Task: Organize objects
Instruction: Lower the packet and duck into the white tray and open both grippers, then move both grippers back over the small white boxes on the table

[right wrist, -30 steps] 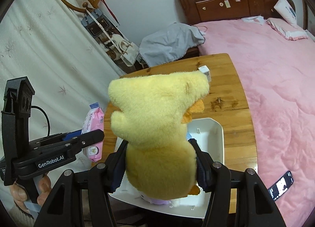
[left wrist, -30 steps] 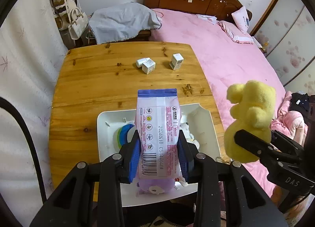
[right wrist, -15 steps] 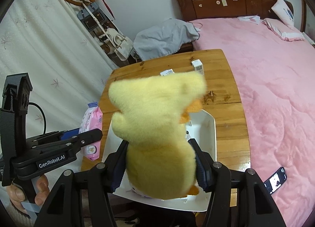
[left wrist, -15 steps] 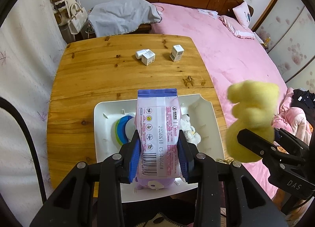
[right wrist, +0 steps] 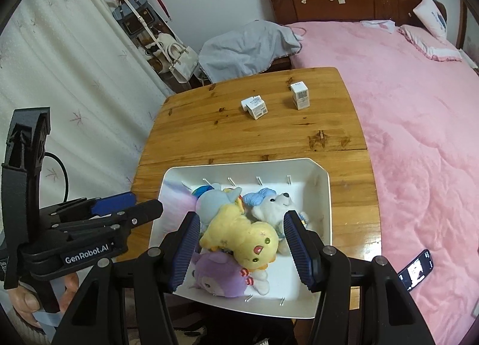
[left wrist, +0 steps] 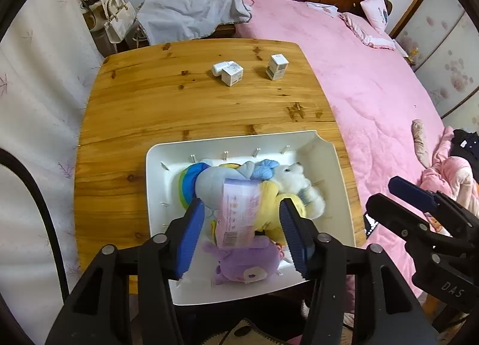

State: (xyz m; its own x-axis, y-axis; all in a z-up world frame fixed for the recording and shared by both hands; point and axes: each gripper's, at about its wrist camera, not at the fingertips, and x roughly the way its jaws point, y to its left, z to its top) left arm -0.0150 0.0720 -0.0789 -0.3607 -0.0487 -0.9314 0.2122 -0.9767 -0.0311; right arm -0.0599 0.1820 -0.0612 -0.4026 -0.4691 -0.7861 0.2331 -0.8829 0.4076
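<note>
A white tray (left wrist: 341,171) (right wrist: 323,195) sits at the near edge of the wooden table (left wrist: 185,111). It holds several plush toys: a yellow one (right wrist: 239,234), a purple one (right wrist: 221,276), a white bear (right wrist: 269,207) and a light blue one (right wrist: 212,201). A pink wipes pack (left wrist: 236,213), blurred by motion, is on top of the toys between my left fingers. My left gripper (left wrist: 242,234) is open above the tray. My right gripper (right wrist: 242,249) is open above the yellow plush (left wrist: 269,198).
Three small white boxes (left wrist: 229,71) (left wrist: 277,66) (right wrist: 254,107) (right wrist: 299,95) stand on the far part of the table. A pink bed (right wrist: 404,105) lies to the right. Bags hang on a rack (right wrist: 158,42) at the left. A phone (right wrist: 417,270) lies low at the right.
Both grippers opened. The wipes pack left the left gripper and dropped onto the toys. The yellow plush left the right gripper and now lies in the tray.
</note>
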